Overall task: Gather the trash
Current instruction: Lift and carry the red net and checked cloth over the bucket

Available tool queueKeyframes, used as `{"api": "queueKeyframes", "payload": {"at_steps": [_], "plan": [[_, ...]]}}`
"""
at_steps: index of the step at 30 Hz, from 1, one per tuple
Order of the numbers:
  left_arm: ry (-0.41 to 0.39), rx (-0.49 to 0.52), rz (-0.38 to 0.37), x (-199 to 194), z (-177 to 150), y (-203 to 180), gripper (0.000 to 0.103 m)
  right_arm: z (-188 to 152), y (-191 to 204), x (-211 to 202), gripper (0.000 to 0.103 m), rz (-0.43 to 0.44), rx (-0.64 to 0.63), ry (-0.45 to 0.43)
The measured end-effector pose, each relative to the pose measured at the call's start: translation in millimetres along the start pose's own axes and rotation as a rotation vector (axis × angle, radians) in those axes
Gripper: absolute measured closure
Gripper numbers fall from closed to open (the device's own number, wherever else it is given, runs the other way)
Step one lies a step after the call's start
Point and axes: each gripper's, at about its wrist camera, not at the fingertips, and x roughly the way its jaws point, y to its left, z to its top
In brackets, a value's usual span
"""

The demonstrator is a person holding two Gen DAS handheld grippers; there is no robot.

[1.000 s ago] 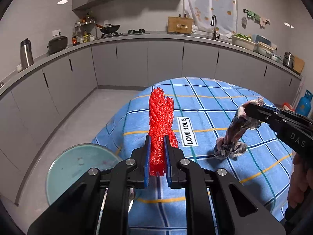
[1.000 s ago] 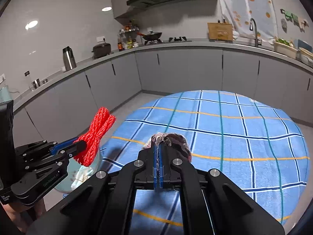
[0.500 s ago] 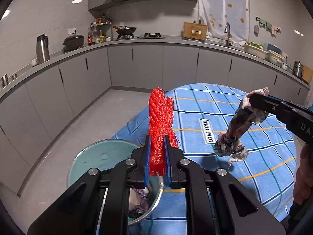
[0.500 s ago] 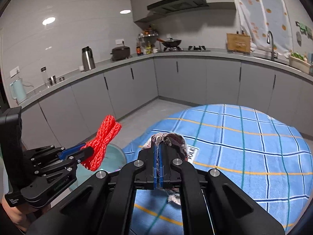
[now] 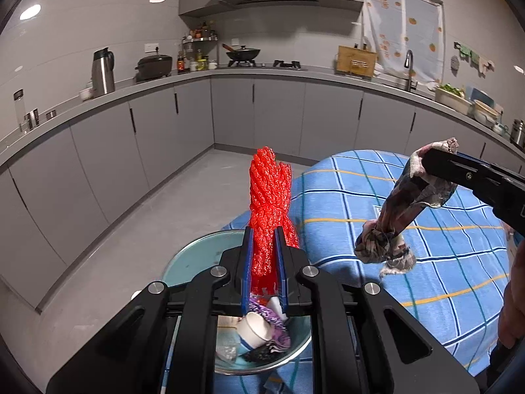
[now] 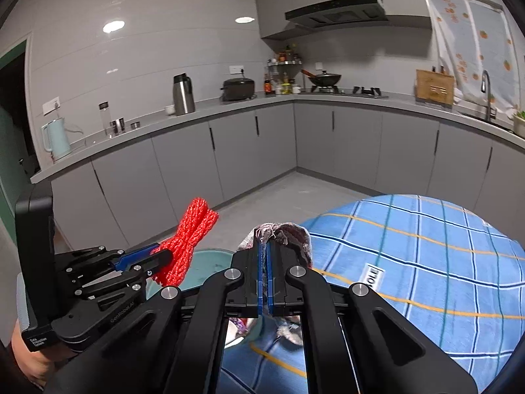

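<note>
My left gripper is shut on a red mesh net and holds it upright over a pale green bin. The bin holds a white paper cup, purple scrap and other trash. My right gripper is shut on a crumpled grey-pink rag, which hangs from it in the left wrist view above the table's left edge, right of the bin. The left gripper and net also show in the right wrist view, with the bin below them.
A round table with a blue checked cloth carries a "LOVE SOLE" label. Grey kitchen cabinets and a worktop with kettle, pots and stove run along the walls. Grey floor lies left of the table.
Both grippers have swung left off the table toward the bin, each still holding its item. The bin's trash now shows under the left gripper.
</note>
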Motion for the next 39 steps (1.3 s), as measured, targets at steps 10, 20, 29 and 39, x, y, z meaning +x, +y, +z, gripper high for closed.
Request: {"api": "queueKeyframes", "payload": {"at_steps": [10,20,29,39], "plan": [[-0.003,-0.042,0.036,-7,-3,21,0.090,10,28,9,0.100,0.048,-0.048,-0.002],[-0.004,-0.070,0.071,-12,-4,32,0.090,16,44,19,0.100,0.089,-0.067,-0.001],[0.009,-0.095,0.096,-11,-9,43,0.090,16,55,28,0.100,0.118,-0.077,0.011],[0.030,-0.106,0.094,-1,-12,45,0.090,13,59,43,0.100,0.139,-0.077,0.037]]}}
